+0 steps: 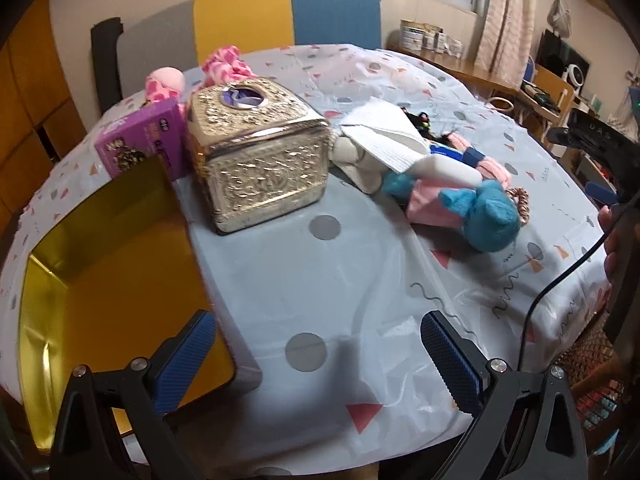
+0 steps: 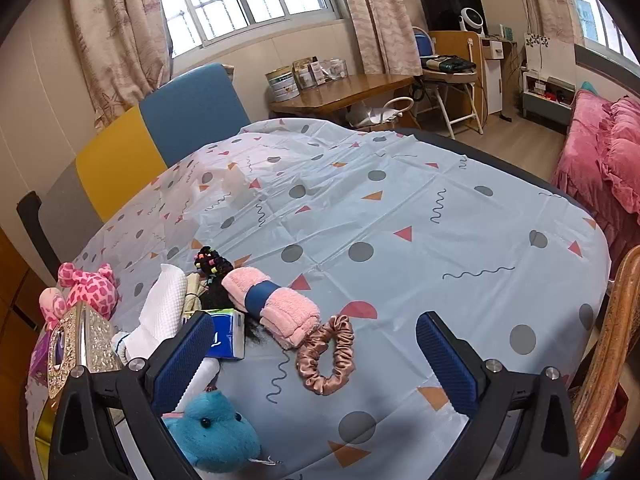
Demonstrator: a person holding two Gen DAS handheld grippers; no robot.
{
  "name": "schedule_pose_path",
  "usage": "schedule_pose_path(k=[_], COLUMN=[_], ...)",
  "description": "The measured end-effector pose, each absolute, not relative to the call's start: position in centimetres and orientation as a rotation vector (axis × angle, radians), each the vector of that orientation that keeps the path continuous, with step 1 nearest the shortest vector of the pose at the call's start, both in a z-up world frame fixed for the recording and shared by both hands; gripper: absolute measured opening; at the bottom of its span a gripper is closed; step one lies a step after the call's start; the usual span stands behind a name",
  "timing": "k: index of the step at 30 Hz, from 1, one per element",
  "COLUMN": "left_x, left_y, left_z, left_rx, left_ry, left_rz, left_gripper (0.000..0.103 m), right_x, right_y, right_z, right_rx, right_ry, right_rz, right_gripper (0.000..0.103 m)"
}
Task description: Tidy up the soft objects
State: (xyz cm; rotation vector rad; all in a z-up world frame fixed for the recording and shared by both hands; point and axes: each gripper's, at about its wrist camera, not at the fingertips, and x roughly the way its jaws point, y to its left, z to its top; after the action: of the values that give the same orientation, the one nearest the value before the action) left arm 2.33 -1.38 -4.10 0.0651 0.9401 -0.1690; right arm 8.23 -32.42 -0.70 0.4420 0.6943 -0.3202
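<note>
Left wrist view. Left gripper (image 1: 320, 354): jaws spread wide, nothing between the blue pads, hovering over the near part of the patterned tablecloth (image 1: 320, 272). Gold tin tray (image 1: 100, 280): open, at the table's left edge, the left finger over its near corner. Embossed silver tissue box (image 1: 260, 156): standing just beyond the tray. Purple carton (image 1: 140, 140): touching the tissue box on its left. Pink spotted plush (image 1: 222, 66): behind the box and carton, at the far edge. Soft-item heap, right of the tissue box: white waffle cloth (image 1: 384, 136) on top, blue plush toy (image 1: 490, 220) at the near end, pink towel roll (image 1: 494, 168) beyond it, a sliver of the pink scrunchie (image 1: 520, 200) just past the plush head. Right gripper (image 1: 600, 196): partly seen at the right frame edge; jaw state not readable from this view.

Right wrist view. Right gripper (image 2: 316, 354): jaws released and wide, holding nothing, above the tablecloth (image 2: 400, 208). Pink scrunchie (image 2: 326, 356): flat on the cloth between the fingers, touching neither pad. Pink towel roll (image 2: 276, 304): bound with a blue band, just beyond the scrunchie and touching it. Blue tissue pack (image 2: 226, 336): partly behind the left finger. Black hair ties with coloured beads (image 2: 212, 262): behind the towel roll. White waffle cloth (image 2: 164, 304): left of the pack. Blue plush toy (image 2: 218, 436): at the near left, under the left finger. Pink spotted plush (image 2: 90, 288) and silver tissue box (image 2: 80, 348): at the far left edge.
</note>
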Motion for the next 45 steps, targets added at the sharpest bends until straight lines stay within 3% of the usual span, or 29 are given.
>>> schedule_pose_path(k=[14, 19, 25, 36, 45], left_x=[5.8, 9.5, 14.6, 21.1, 22.7], left_y=[-5.0, -7.0, -9.4, -13.8, -16.7], left_z=[-1.3, 0.0, 0.8, -2.8, -6.9], left_rx=[0.028, 0.033, 0.002, 0.045, 0.168], left_ry=[0.876, 0.95, 1.065, 1.352, 1.462], left_rz=[-0.322, -0.406, -0.453, -0.476, -0.44], left_gripper=[0.103, 0.103, 0.086, 0.083, 0.068], right_x=[8.6, 8.7, 8.7, 8.8, 8.7], right_y=[-32.6, -32.5, -32.8, -33.3, -34.0], right_z=[-1.3, -1.4, -1.5, -1.9, -2.3], right_rx=[0.482, 0.488, 0.516, 0.568, 0.629], right_ry=[0.724, 0.73, 0.732, 0.746, 0.752], right_rz=[-0.283, -0.266, -0.25, -0.216, -0.199], right_gripper=[0.103, 0.103, 0.103, 0.103, 0.103])
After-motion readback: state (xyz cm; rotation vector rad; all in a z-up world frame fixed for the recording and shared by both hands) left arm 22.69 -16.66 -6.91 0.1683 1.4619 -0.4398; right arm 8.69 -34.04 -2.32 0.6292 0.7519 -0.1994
